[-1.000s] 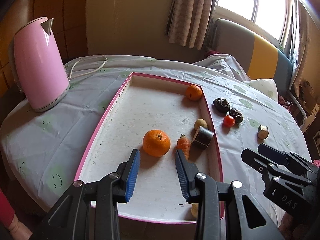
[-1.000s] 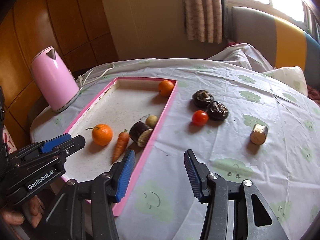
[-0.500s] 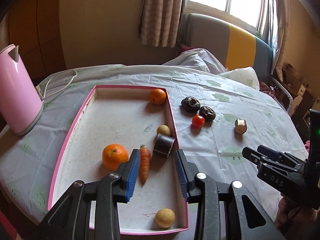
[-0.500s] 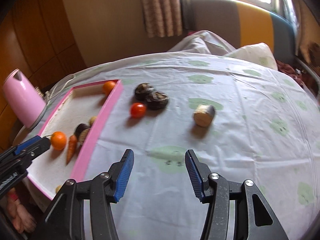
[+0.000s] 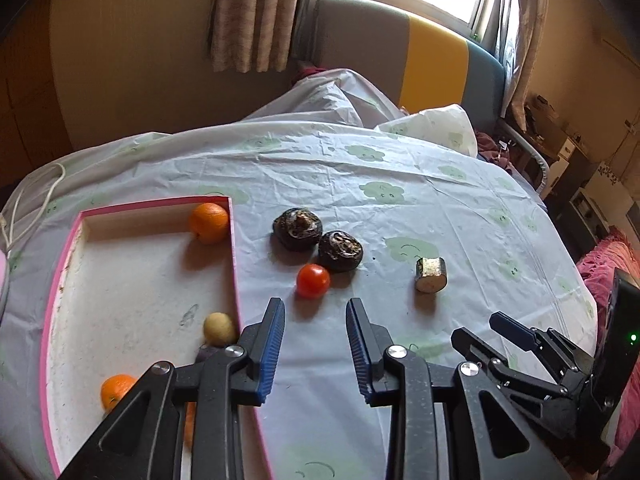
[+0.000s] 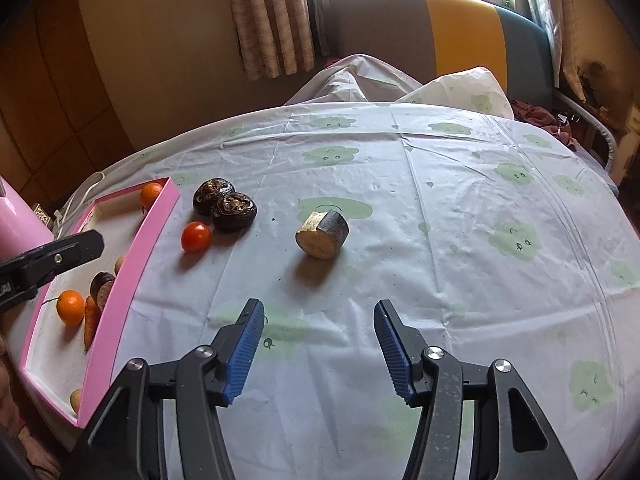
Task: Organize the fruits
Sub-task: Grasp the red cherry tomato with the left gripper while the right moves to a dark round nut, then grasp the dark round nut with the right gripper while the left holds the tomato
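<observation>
The left gripper, black with ribbed blue pads, hangs over the right wall of the shallow pink-rimmed rectangular tray; its jaws are closing with nothing between them, a narrow gap left. The right gripper is opening, its jaws spread over bare cloth and pinching nothing.

Right of the tray wall the cloth lies free up to a small glossy red tomato, just ahead of the left gripper. Touching the tomato, farther from the tray, sit two dark wrinkled round fruits, pressed together. Well right of those lies a short cut cylinder with a pale face and dark skin, alone, with open cloth on all sides and the right gripper short of it.

Inside the tray, a dimpled orange mandarin rests in the far right corner against the wall. A small yellowish ball-shaped fruit and a dark purple chunk lie by the same wall, with a second orange and a tapered carrot nearer.

The round bench wears a thin creased white plastic cloth printed with green clouds. Beyond it stand a grey, yellow and blue sofa back and beige curtains.
</observation>
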